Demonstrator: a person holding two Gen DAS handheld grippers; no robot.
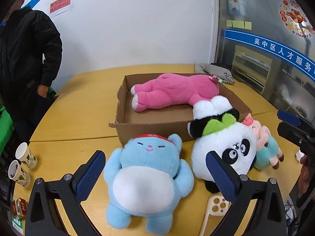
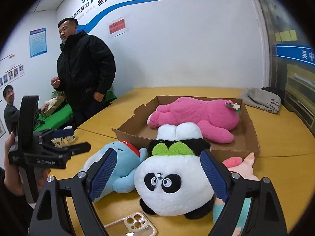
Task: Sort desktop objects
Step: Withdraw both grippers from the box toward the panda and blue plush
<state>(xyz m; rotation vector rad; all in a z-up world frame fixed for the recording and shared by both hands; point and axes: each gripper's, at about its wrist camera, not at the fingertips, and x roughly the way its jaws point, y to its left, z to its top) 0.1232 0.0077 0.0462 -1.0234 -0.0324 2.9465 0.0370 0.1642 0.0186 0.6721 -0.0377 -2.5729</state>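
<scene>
While both tongs, left tongs (image 1: 155, 175) and right tongs (image 2: 159, 175), hang spread and empty, the blue plush (image 1: 146, 184) on the table (image 1: 78, 118) before the cardboard box (image 1: 121, 102) looks light and squashy, best pinched across its belly.

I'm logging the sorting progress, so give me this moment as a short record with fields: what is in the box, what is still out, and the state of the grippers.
box: open cardboard box on the yellow table
in box: pink plush, lying down
outside box: blue plush, panda plush, small pig plush, phone case
left gripper: open, empty, blue plush ahead between its fingers
right gripper: open, empty, panda plush ahead between its fingers
elsewhere: two paper cups at the table edge
</scene>
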